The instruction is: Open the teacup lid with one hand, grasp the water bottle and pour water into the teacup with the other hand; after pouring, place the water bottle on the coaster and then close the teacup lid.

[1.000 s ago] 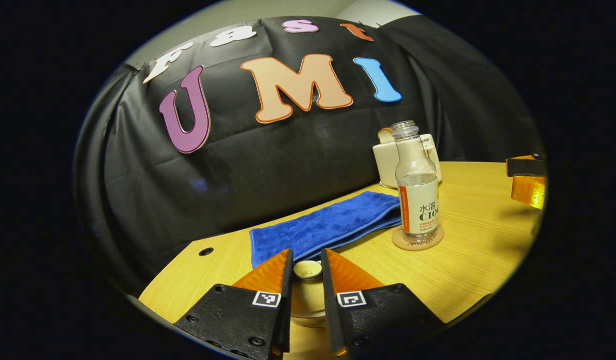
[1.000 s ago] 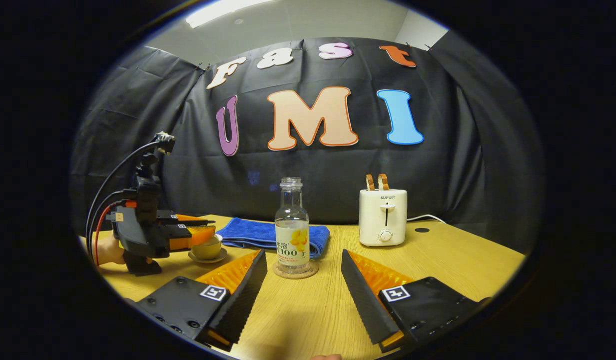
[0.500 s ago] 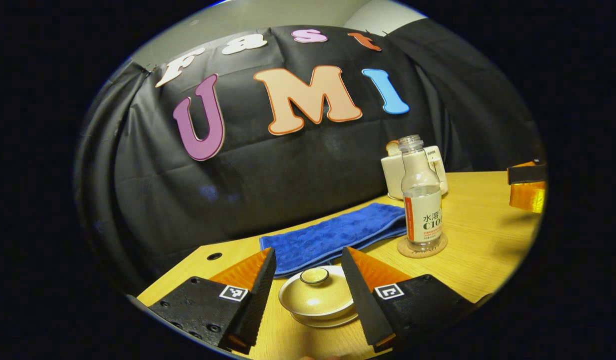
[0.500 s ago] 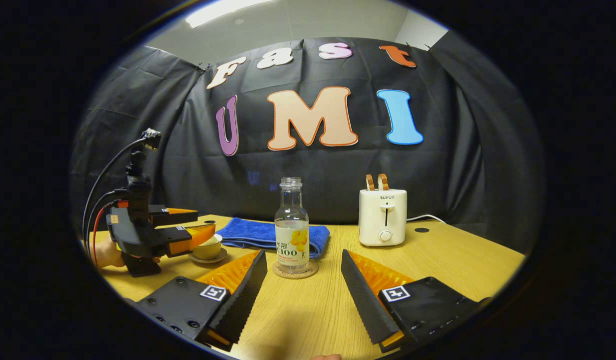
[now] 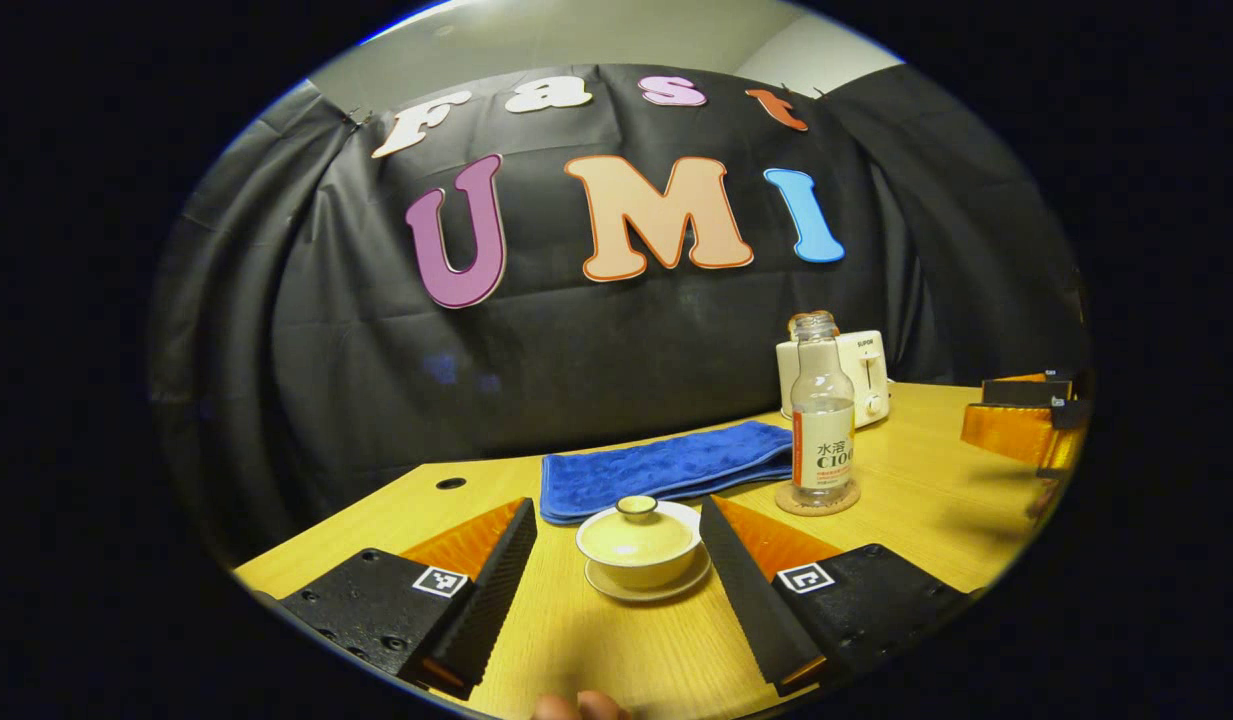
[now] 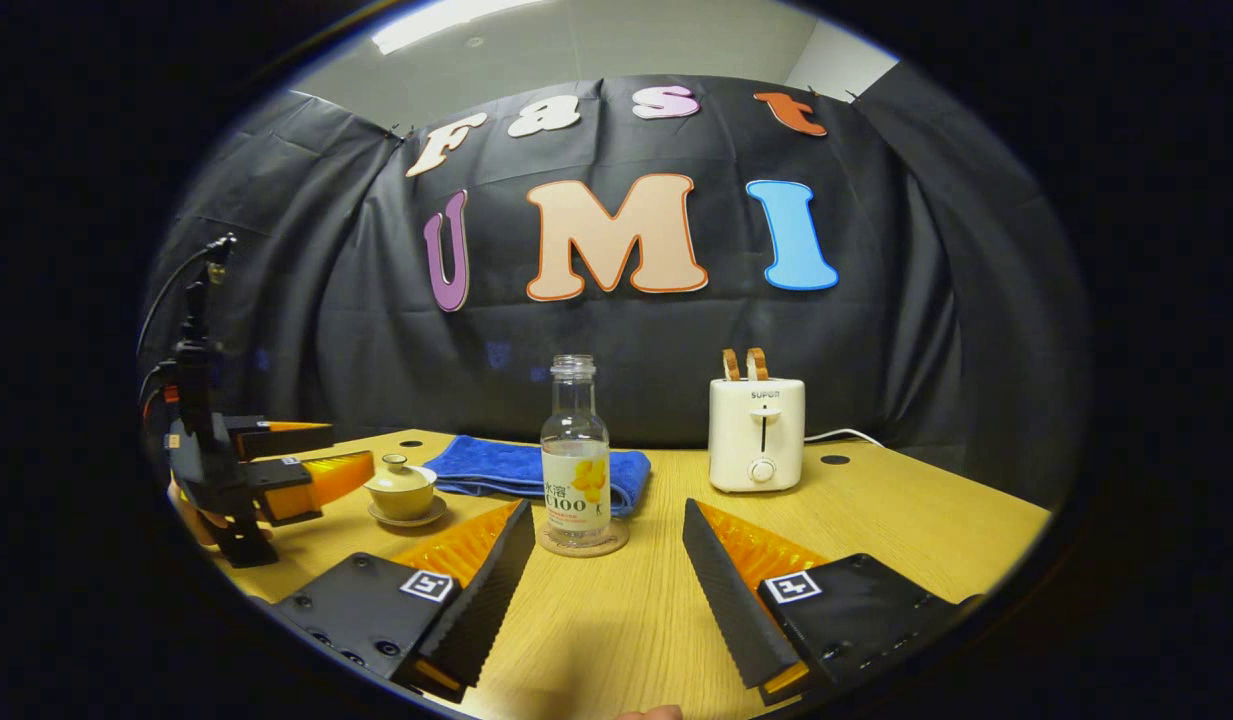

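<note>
Plainly, the left tool [image 5: 616, 590] hangs wide open with nothing between its fingers, just short of the small pale-yellow ceramic teacup [image 5: 639, 548]. That cup sits on its matching round saucer [image 5: 648, 588] on the light wooden tabletop [image 5: 916, 510], and its knobbed lid [image 5: 637, 517] is on. Just behind the cup lies a folded blue cloth [image 5: 666, 465]. To the right of the cup, apart from it, the clear plastic water bottle [image 5: 822, 420] with a white and orange label stands upright and uncapped on a round cork coaster [image 5: 818, 499]. A cream toaster [image 5: 861, 365] stands behind the bottle near the black cloth wall.

The right tool [image 6: 606, 585] is likewise spread wide and holds nothing, low over the tabletop with the bottle [image 6: 574, 455] ahead between its fingers but not touching them. From the right gripper view, the left tool [image 6: 311, 465] shows at the far left, near the teacup [image 6: 400, 492].
</note>
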A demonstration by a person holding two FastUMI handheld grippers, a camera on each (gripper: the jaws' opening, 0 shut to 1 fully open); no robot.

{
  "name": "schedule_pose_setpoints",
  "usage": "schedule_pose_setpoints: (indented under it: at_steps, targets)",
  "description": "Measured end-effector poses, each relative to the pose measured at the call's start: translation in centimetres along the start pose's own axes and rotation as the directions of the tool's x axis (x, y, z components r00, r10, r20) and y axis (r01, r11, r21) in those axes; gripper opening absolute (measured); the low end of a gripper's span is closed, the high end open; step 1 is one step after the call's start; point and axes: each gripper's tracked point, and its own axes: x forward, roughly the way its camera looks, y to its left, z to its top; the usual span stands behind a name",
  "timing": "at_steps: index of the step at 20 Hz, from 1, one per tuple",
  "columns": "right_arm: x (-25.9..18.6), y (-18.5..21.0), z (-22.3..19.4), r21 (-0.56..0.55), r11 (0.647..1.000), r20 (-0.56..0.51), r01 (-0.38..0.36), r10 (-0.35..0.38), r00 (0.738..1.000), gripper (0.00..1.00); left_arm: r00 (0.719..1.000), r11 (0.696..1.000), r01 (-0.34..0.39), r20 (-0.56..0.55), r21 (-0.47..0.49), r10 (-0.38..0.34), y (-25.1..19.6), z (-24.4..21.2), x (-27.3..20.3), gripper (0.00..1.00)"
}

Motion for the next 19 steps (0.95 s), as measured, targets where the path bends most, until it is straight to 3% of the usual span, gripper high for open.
schedule_pose_setpoints:
  at_steps: [4, 5, 6, 7, 8, 12, 13, 15, 16, 17, 19]
  targets:
    - [-1.1, 0.4, -0.1, 0.000, 1.000, -0.002, 0.002, -0.002, 1.000, 0.96, 1.000, 0.998, -0.013, 0.000, -0.065, 0.013, -0.9, 0.0, -3.3, 0.95]
    - [-1.6, 0.6, -0.2, 0.000, 1.000, -0.003, 0.003, -0.003, 1.000, 0.92, 1.000, 0.997, -0.017, -0.002, -0.080, 0.017, -1.1, 0.0, -4.0, 0.96]
    - [-1.9, 0.7, -0.1, 0.000, 1.000, -0.002, 0.004, -0.004, 1.000, 1.00, 1.000, 0.995, -0.024, -0.004, -0.094, 0.023, -1.3, -0.2, -4.7, 0.96]
    - [-2.4, 0.9, -0.1, 0.000, 1.000, -0.002, 0.003, -0.003, 1.000, 0.92, 1.000, 0.994, -0.029, -0.007, -0.110, 0.028, -1.5, -0.3, -5.3, 0.96]
    - [-2.8, 1.2, 0.0, 0.001, 1.000, -0.002, 0.002, -0.002, 1.000, 0.92, 0.999, 0.992, -0.037, -0.005, -0.122, 0.036, -1.6, -0.2, -5.9, 0.95]
    - [-4.7, 2.0, -0.1, 0.002, 1.000, -0.002, -0.003, 0.003, 1.000, 0.96, 0.998, 0.990, -0.064, -0.010, -0.129, 0.064, -2.5, -0.3, -7.7, 0.96]
    - [-5.3, 2.0, 0.0, 0.002, 1.000, -0.003, 0.000, 0.000, 1.000, 0.92, 0.998, 0.990, -0.061, -0.010, -0.131, 0.060, -2.9, -0.2, -8.1, 0.96]
    - [-6.3, 2.3, 0.1, 0.002, 1.000, 0.001, 0.011, -0.011, 1.000, 0.99, 0.998, 0.990, -0.062, -0.014, -0.129, 0.060, -3.6, -0.1, -8.7, 0.96]
    - [-6.7, 2.7, 0.0, 0.002, 1.000, -0.003, 0.005, -0.004, 1.000, 0.99, 0.998, 0.990, -0.060, -0.015, -0.126, 0.059, -4.0, -0.1, -8.9, 0.96]
    - [-6.9, 3.1, 0.0, 0.002, 1.000, -0.003, 0.001, -0.001, 1.000, 0.92, 0.998, 0.990, -0.059, -0.015, -0.127, 0.057, -4.3, 0.0, -9.0, 0.96]
    - [-7.1, 2.8, 0.0, 0.002, 1.000, -0.001, 0.013, -0.013, 1.000, 0.95, 0.999, 0.991, -0.049, -0.006, -0.128, 0.049, -5.1, 0.2, -9.4, 0.97]
